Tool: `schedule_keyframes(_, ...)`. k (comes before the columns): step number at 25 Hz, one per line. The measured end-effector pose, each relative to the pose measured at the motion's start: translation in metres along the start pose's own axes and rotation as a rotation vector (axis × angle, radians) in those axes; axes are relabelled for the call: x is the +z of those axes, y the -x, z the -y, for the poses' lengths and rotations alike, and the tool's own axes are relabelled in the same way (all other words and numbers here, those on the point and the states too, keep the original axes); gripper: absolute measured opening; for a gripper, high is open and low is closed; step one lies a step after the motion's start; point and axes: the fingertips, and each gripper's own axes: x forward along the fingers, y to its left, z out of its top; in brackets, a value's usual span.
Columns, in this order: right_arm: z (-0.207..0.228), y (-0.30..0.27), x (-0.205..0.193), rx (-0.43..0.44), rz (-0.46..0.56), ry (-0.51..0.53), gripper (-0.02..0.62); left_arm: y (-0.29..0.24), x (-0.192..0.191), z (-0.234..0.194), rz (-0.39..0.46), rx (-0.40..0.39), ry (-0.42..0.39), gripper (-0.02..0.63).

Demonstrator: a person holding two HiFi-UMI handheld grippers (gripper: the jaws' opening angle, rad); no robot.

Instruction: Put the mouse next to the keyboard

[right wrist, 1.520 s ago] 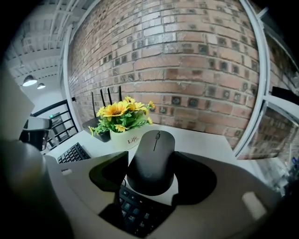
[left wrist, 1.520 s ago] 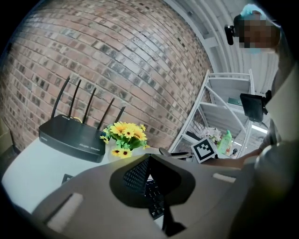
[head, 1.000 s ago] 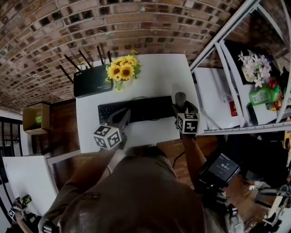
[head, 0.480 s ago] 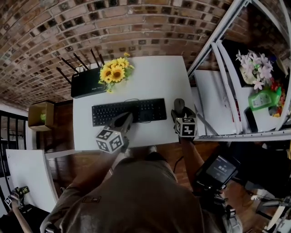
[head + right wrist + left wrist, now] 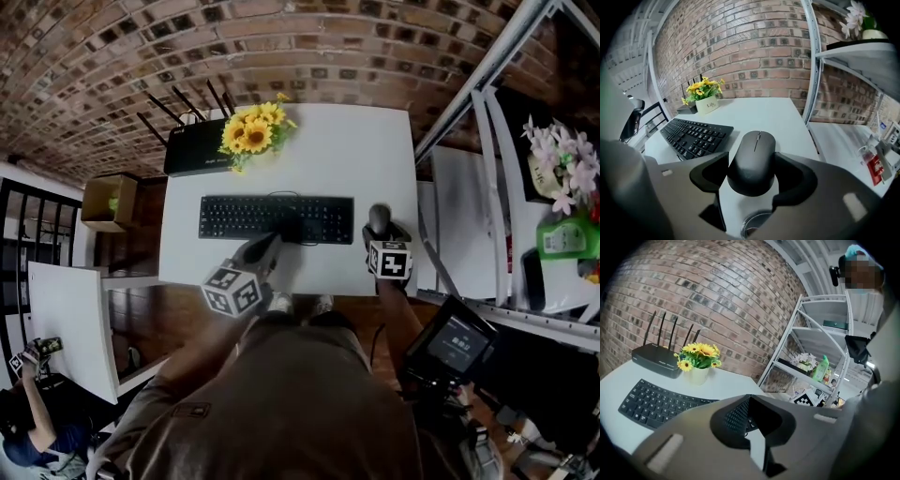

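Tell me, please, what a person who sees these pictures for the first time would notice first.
The black mouse sits clamped in the right gripper, resting on the white table at the right end of the black keyboard. Behind the keyboard, a pot of yellow sunflowers stands out brightly beside a black router, against the brick wall.

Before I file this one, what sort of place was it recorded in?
Likely a mock office corner in a lab or studio: a white desk with keyboard, mouse and router against a brick wall, metal shelving beside it.
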Motion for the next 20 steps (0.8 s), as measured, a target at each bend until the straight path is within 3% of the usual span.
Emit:
schedule_keyframes(15, 0.004, -0.017, -0.019, -0.014, -0.060, -0.002, 0.324, -0.002, -0.009, -0.003, -0.031, 0.018, 0.014, -0.005)
schedule_keyframes(20, 0.006, -0.014, -0.016, 0.002, -0.039, -0.001, 0.379, 0.000, -0.013, 0.000, -0.027, 0.036, 0.015, -0.005)
